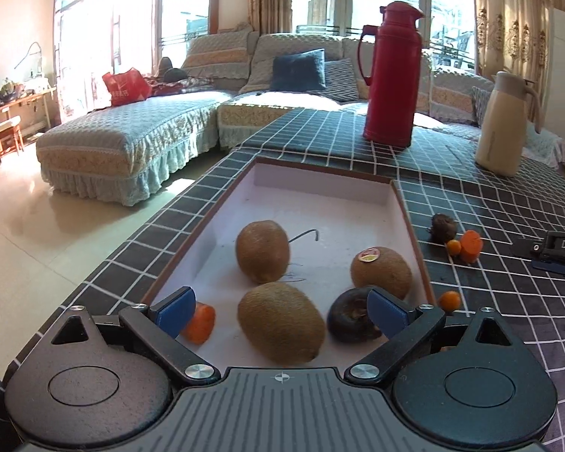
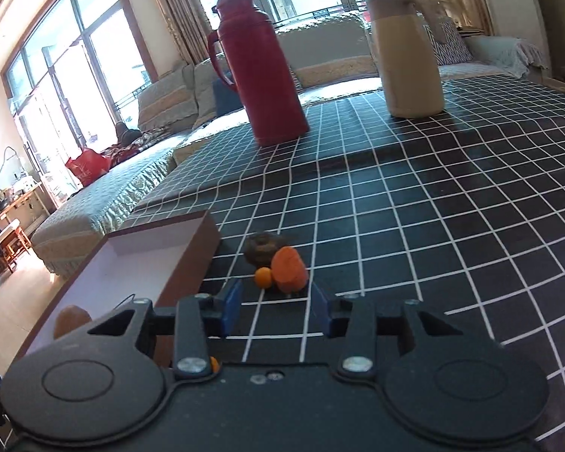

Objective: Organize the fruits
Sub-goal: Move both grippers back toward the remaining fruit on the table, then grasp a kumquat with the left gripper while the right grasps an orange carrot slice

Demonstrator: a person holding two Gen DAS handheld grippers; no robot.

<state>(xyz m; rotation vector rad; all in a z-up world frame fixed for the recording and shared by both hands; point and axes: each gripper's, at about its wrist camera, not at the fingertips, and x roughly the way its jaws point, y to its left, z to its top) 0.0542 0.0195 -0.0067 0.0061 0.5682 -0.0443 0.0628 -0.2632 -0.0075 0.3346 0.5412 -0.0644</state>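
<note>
In the left wrist view a shallow box (image 1: 339,214) with a white inside holds three brown kiwis (image 1: 261,250) (image 1: 381,272) (image 1: 281,322), a dark round fruit (image 1: 348,314) and a carrot piece (image 1: 199,322). My left gripper (image 1: 281,310) hovers open over the box's near end; the nearest kiwi lies between its blue pads, untouched. On the cloth to the right lie a dark fruit (image 1: 443,228), a carrot piece (image 1: 471,245) and two small oranges (image 1: 453,247) (image 1: 449,300). My right gripper (image 2: 277,310) is open and empty, just short of the carrot piece (image 2: 288,269), small orange (image 2: 263,277) and dark fruit (image 2: 261,250).
A red thermos (image 1: 390,75) and a cream jug (image 1: 504,124) stand at the far side of the checked tablecloth (image 2: 414,207). A black device (image 1: 561,248) lies at the right. The box (image 2: 192,260) is left of my right gripper. The table edge drops off at the left, with sofas beyond.
</note>
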